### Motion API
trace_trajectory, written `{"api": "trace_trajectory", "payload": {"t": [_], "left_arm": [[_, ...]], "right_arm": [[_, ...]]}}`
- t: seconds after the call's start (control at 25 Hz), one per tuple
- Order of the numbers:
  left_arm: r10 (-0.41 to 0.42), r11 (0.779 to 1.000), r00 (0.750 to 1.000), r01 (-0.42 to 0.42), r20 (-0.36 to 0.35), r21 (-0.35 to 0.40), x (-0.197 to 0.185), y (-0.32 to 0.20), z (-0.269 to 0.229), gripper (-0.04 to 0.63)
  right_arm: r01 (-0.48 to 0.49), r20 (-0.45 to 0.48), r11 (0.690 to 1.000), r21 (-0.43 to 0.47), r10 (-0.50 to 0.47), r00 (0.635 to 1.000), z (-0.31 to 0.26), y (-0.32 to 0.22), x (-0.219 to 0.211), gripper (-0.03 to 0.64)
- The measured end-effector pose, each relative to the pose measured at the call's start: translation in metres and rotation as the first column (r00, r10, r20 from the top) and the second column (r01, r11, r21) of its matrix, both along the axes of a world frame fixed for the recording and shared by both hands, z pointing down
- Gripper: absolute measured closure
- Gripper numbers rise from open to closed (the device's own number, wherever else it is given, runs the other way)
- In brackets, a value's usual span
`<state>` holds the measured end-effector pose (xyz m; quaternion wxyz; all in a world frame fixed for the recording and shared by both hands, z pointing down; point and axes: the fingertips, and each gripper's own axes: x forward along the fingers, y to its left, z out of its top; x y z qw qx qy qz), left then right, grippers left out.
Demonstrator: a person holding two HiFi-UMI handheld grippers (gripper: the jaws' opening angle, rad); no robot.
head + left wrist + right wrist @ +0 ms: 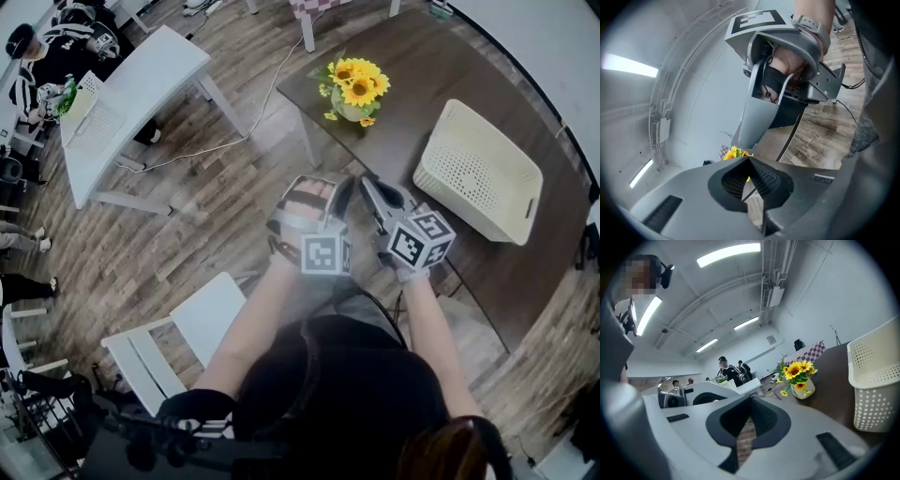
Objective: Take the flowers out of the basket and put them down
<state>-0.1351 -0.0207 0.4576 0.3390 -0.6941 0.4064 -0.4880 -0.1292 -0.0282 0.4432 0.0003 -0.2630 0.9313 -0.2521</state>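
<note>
Head view | yellow flowers (354, 86) in pale pot (345, 112), outside basket (478, 172) | left gripper (749, 160), right gripper (751, 399): jaws together, empty

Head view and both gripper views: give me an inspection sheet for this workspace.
Surface: dark brown table, mostly bare.
Job's things: sunflowers in a pale pot stand on the table, apart from the white basket, which looks empty.
Clutter: nothing seen.
Grippers: left gripper and right gripper, jaws shut, empty, held close together.
Cables: pale cable on the wood floor.
Surroundings: white table with people; white chair.
</note>
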Motion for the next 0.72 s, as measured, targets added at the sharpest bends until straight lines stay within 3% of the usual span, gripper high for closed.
{"api": "trace_trajectory", "payload": {"t": [0.72], "left_arm": [[0.005,1.000,1.000,-0.005,0.000,-0.016,0.013,0.023,0.004,0.592]], "right_arm": [[0.019,0.020,1.000,-0.025,-0.018,1.000,0.009,0.027,0.009,0.617]]}}
